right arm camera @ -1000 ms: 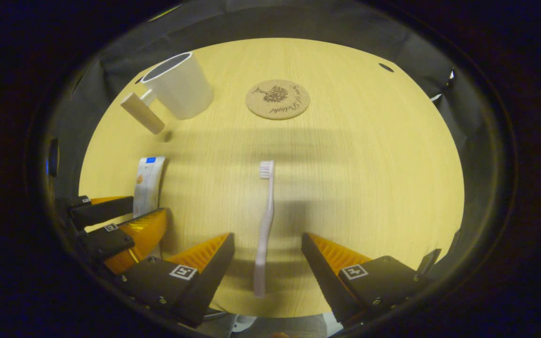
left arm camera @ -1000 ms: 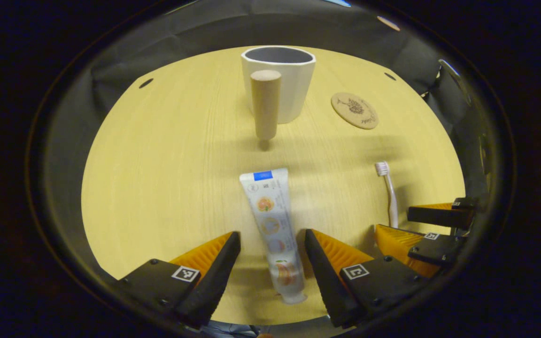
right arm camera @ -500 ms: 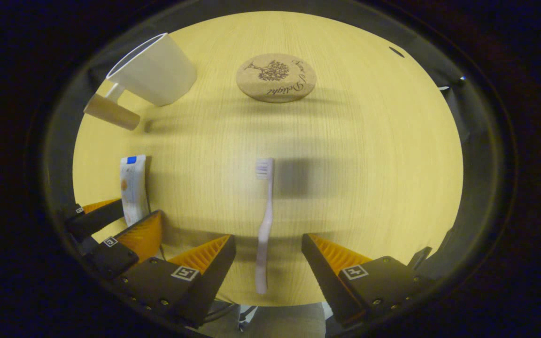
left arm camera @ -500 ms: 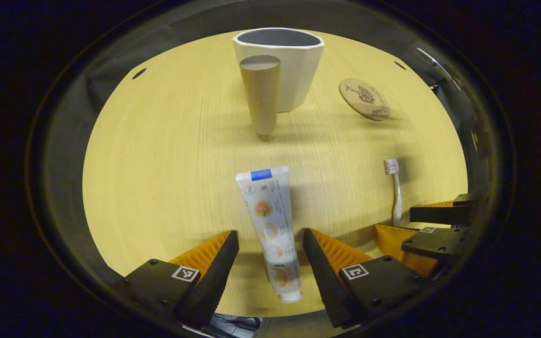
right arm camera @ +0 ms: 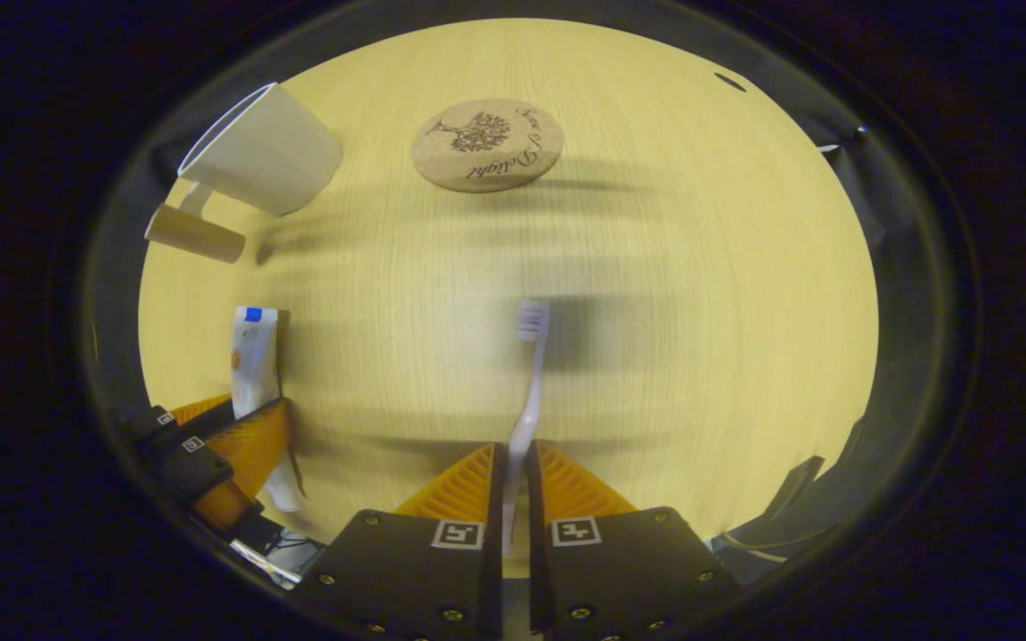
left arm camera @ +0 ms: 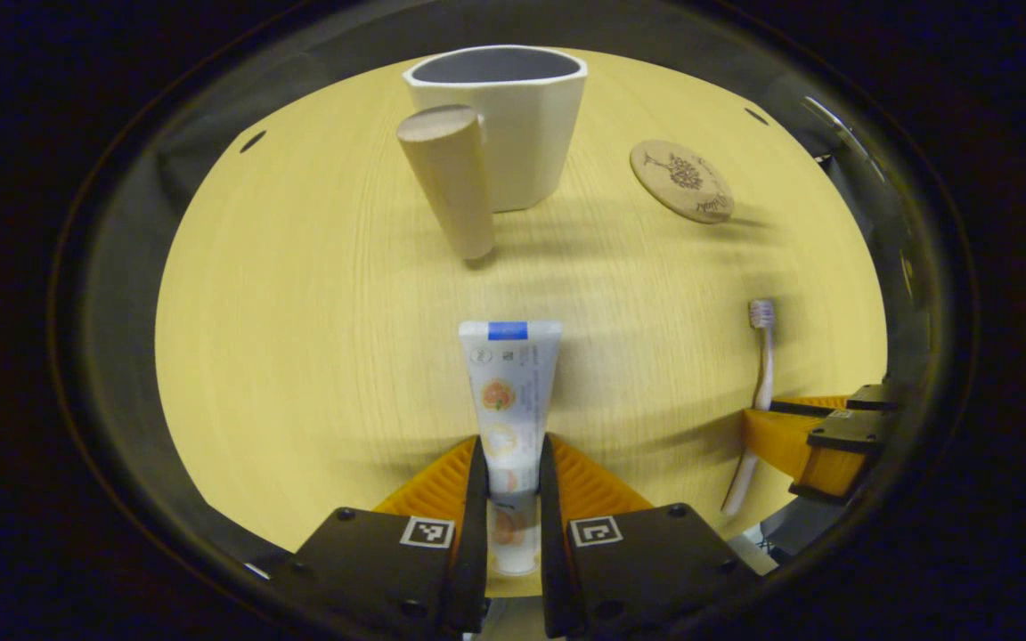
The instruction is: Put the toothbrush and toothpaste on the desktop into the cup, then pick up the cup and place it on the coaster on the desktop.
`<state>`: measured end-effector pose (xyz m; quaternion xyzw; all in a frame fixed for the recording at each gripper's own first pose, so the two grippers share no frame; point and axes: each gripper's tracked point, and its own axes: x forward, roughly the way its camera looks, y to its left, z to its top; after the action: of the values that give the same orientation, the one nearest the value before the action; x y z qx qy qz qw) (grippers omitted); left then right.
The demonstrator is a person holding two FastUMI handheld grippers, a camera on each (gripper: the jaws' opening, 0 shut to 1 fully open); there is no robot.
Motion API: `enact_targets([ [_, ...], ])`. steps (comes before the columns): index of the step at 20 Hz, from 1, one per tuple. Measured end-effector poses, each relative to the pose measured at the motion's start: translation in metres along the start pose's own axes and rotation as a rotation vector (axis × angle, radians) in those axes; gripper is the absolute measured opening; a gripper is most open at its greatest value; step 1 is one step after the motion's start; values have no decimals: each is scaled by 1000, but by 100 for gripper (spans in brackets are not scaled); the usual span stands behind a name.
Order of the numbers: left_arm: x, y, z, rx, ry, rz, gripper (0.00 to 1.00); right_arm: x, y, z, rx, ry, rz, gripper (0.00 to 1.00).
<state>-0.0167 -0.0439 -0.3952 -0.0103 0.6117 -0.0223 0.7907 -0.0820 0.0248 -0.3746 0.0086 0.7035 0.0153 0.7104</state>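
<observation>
In the left gripper view, my left gripper (left arm camera: 510, 467) is shut on the lower half of the white toothpaste tube (left arm camera: 509, 392), whose flat blue-banded end points away from me. A white cup (left arm camera: 500, 120) with a wooden peg handle (left arm camera: 448, 178) stands beyond it, and the round cork coaster (left arm camera: 681, 181) lies to its right. In the right gripper view, my right gripper (right arm camera: 513, 467) is shut on the handle of the pale toothbrush (right arm camera: 528, 378), bristle head pointing forward. The coaster (right arm camera: 486, 144) lies straight ahead, the cup (right arm camera: 261, 162) at upper left.
Everything rests on a light wooden desktop (left arm camera: 317, 294) ringed by black cloth. The right gripper (left arm camera: 820, 436) with the toothbrush (left arm camera: 761, 356) shows at the right of the left gripper view. The left gripper (right arm camera: 219, 445) with the tube (right arm camera: 252, 356) shows at lower left of the right gripper view.
Both grippers were open around their objects and have now closed: the left on the toothpaste tube, the right on the toothbrush handle. Both cameras have edged forward and lower.
</observation>
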Motion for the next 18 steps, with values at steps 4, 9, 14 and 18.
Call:
enact_targets([
  [4, -4, 0, 0, -18, -15, -18, 24, -9, 0, 1, -4, -10, 0, 2],
  [9, -34, -8, -5, -33, -53, -49, 24, -9, 0, 1, -8, -4, 7, 3],
  [14, -87, -14, 16, -55, -147, -86, 24, -9, 0, 1, -16, -8, 6, 3],
  [18, -138, -16, 62, -49, -248, -92, 24, -9, 0, 1, -17, -11, 8, 3],
])
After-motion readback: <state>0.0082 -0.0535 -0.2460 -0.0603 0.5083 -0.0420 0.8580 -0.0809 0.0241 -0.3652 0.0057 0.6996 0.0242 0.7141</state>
